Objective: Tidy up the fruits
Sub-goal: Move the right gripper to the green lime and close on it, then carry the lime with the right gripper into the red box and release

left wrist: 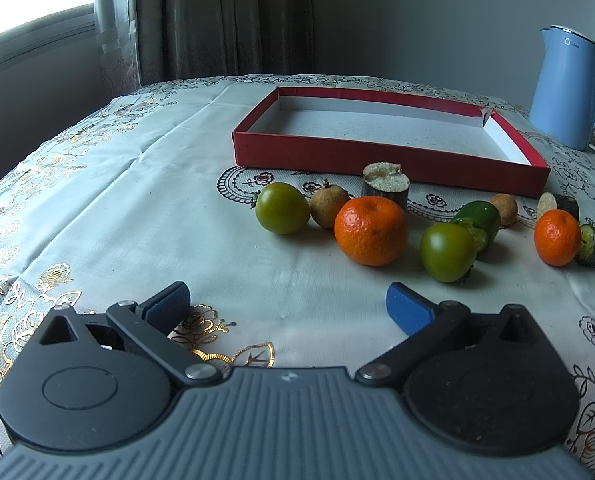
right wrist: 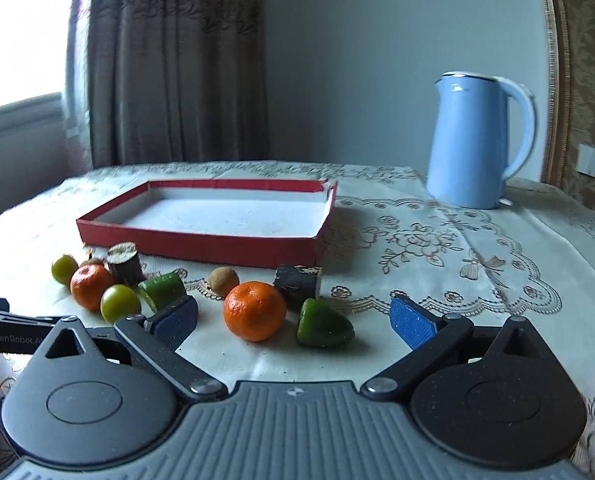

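An empty red tray with a white inside lies on the tablecloth; it also shows in the right wrist view. In front of it lie two oranges, two green round fruits, brown round fruits, cut green pieces and dark cut pieces. My left gripper is open and empty, short of the fruits. My right gripper is open, with an orange and a green piece just ahead between its fingers.
A blue kettle stands at the back right of the table, also in the left wrist view. Curtains and a window are behind the table. Part of the left gripper shows at the left edge of the right wrist view.
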Available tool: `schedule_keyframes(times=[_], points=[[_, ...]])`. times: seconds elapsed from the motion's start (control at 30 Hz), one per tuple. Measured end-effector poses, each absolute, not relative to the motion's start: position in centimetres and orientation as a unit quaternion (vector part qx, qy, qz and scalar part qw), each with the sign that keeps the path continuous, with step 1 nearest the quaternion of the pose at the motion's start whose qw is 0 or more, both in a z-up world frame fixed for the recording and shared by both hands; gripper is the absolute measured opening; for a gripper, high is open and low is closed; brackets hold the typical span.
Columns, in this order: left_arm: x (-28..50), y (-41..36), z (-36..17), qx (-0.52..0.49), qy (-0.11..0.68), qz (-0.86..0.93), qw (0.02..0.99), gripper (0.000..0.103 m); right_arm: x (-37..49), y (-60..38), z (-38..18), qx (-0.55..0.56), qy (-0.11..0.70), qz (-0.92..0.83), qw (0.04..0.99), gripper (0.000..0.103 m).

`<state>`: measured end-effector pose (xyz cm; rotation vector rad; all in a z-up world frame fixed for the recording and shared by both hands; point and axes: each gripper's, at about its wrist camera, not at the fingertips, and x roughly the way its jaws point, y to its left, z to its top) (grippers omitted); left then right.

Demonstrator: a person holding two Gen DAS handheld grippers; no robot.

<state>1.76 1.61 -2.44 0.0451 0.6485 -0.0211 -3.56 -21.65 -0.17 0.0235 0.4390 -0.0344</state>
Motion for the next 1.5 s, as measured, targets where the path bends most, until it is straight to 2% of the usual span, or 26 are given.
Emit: schedule_keyframes(times=[0.07, 0.2, 0.23, 0.6, 0.7, 1.03, 1.27, 1.5], points=[[1.8, 1.6, -2.4, 0.022, 0.319, -0.010, 0.948, 0.103, -3.2, -21.7, -0.1, 0.003, 0.218, -0.016, 0.976, 0.097], [1.7, 1.6, -2.4, 0.022, 0.319, -0.010, 0.948, 0.103, -2.2, -22.0, -0.4, -0.006, 0.245, -0.003, 0.970, 0.051], [1.7, 1.5, -2.5, 0.022, 0.319, -0.010, 0.948, 0.103, -2.0, -22.2, -0.6, -0.007, 0.253, 0.000, 0.968, 0.049], [1.7, 1.4, -2.5, 0.023, 0.319, -0.010, 0.948, 0.103, 0.0, -24.0, -1.1, -0.024, 0.282, 0.013, 0.959, 0.049], [1.7, 1.3, -2.6, 0.024, 0.319, -0.010, 0.947, 0.103, 0.6, -24.6, -1.0, -0.014, 0.292, 0.021, 0.956, 0.042], [1.7, 1.3, -2.6, 0.024, 0.319, -0.010, 0.947, 0.103, 0.8, -26.4, -2.0, 0.057, 0.314, 0.043, 0.947, 0.038], [1.7, 1.3, -2.5, 0.023, 0.319, -0.010, 0.947, 0.103, 0.0, -26.5, -2.0, 0.073, 0.295, 0.048, 0.952, 0.037], [1.8, 1.3, -2.5, 0.023, 0.319, -0.010, 0.947, 0.103, -1.2, -25.5, 0.5, 0.051, 0.250, 0.048, 0.966, 0.037]])
